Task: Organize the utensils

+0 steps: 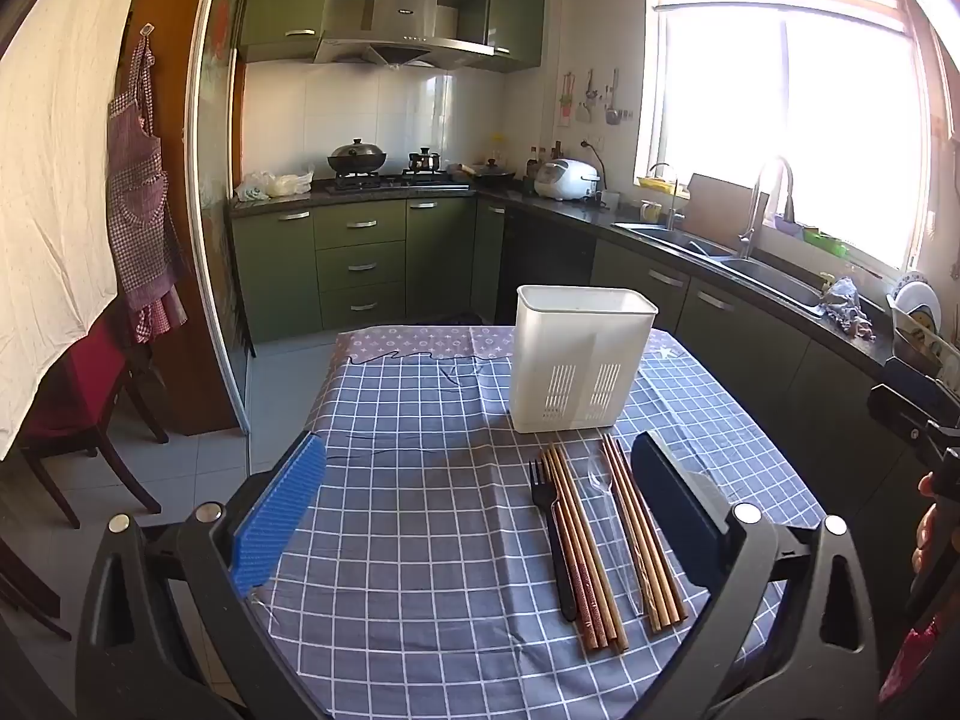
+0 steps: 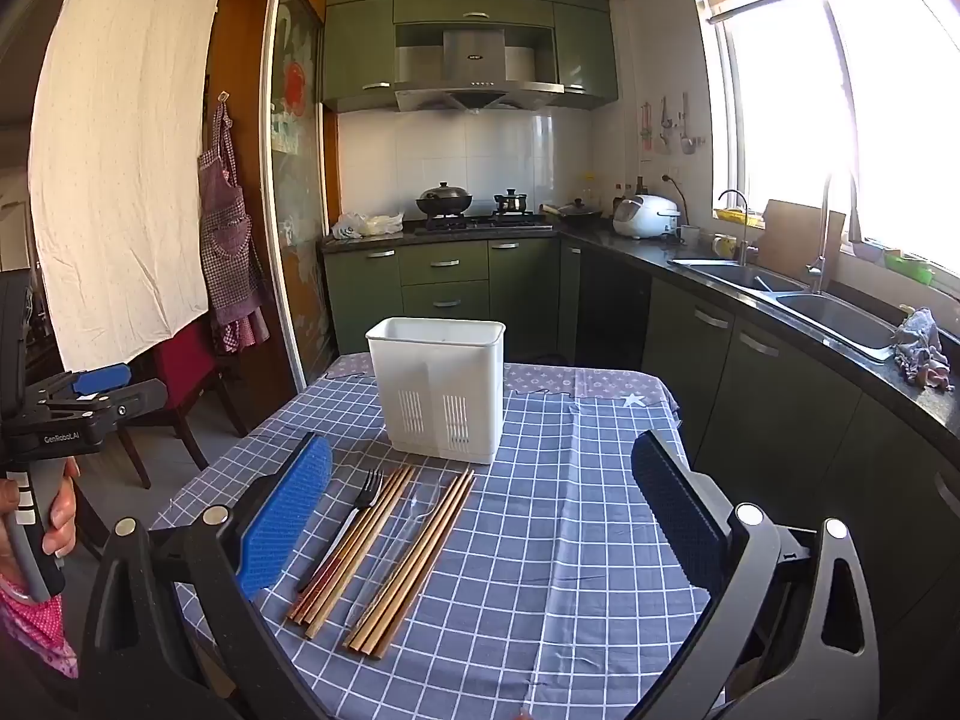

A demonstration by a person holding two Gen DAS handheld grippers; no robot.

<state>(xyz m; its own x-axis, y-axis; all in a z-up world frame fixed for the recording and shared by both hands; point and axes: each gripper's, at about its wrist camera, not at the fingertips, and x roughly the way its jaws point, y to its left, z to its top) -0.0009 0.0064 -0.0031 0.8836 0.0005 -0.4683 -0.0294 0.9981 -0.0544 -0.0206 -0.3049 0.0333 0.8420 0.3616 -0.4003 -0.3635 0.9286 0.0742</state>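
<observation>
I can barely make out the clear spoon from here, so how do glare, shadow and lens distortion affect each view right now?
Left wrist view: the window blows out to white; the clear spoon is faint between the chopsticks; fisheye bends the cabinets. Right wrist view: the window glares at the right edge; the spoon nearly vanishes against the checked tablecloth; the white holder stays sharp.

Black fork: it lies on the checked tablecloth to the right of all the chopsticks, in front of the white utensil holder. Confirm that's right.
Not quite. In the left wrist view the black fork lies left of the chopsticks, on the checked tablecloth, in front of the white utensil holder.
</observation>
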